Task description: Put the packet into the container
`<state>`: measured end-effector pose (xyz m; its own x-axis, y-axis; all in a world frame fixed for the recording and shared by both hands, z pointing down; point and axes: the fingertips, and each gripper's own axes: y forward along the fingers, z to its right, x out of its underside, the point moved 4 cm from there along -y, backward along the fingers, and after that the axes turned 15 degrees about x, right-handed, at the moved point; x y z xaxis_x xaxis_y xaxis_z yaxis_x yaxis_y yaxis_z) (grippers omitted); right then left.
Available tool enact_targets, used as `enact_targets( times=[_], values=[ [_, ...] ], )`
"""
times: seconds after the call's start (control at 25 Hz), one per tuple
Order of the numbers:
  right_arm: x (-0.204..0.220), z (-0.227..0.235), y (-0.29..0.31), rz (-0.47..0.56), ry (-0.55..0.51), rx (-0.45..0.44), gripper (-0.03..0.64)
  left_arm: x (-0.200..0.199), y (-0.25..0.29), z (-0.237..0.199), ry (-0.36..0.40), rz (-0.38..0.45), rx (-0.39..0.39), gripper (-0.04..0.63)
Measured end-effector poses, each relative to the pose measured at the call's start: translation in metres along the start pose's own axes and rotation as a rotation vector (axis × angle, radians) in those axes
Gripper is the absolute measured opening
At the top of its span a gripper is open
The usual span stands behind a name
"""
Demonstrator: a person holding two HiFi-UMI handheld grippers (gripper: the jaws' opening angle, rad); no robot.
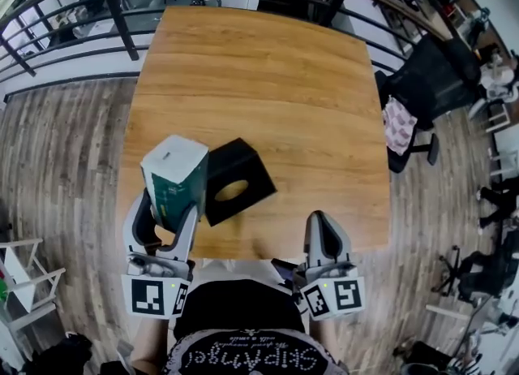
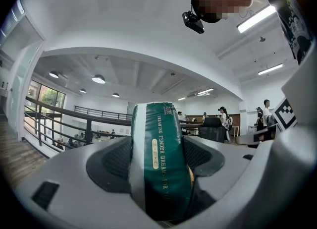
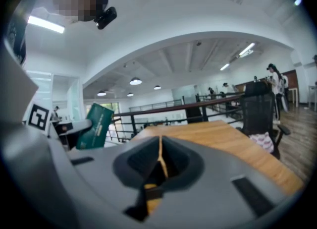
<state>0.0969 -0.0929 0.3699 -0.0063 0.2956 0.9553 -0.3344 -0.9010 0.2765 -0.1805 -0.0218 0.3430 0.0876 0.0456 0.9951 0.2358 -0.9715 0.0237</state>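
A green and white packet (image 1: 174, 177) is held upright above the table's near left corner, clamped in my left gripper (image 1: 165, 217). The left gripper view shows the packet (image 2: 161, 161) pinched between both jaws, pointing up toward the ceiling. A black square container (image 1: 236, 179) with a round hole in its top lies on the wooden table (image 1: 268, 97), right beside the packet. My right gripper (image 1: 323, 238) hovers at the table's near edge with its jaws shut and nothing between them (image 3: 159, 159). The packet (image 3: 95, 126) also shows at the left of the right gripper view.
A dark railing (image 1: 113, 0) runs behind the table. A black chair (image 1: 426, 81) with a patterned cloth (image 1: 399, 124) stands at the table's right side. White shelving (image 1: 20, 272) stands on the wooden floor at the left.
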Motion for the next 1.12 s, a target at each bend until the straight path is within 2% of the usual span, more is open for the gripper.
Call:
enact_targets(
  times=[0.32, 0.64, 0.76, 1.12],
  values=[
    [-0.008, 0.010, 0.018, -0.004, -0.015, -0.031, 0.037, 0.005, 0.000, 0.003, -0.006, -0.033, -0.035, 0.345],
    [-0.010, 0.008, 0.025, -0.002, -0.015, -0.061, 0.037, 0.000, 0.001, 0.004, 0.019, -0.036, -0.046, 0.344],
    [-0.008, 0.023, 0.024, -0.006, -0.009, -0.061, 0.037, 0.003, 0.005, 0.016, 0.028, -0.037, -0.054, 0.344],
    [-0.008, 0.034, 0.025, -0.006, -0.005, -0.060, 0.037, 0.001, 0.015, 0.021, 0.043, -0.045, -0.043, 0.344]
  ],
)
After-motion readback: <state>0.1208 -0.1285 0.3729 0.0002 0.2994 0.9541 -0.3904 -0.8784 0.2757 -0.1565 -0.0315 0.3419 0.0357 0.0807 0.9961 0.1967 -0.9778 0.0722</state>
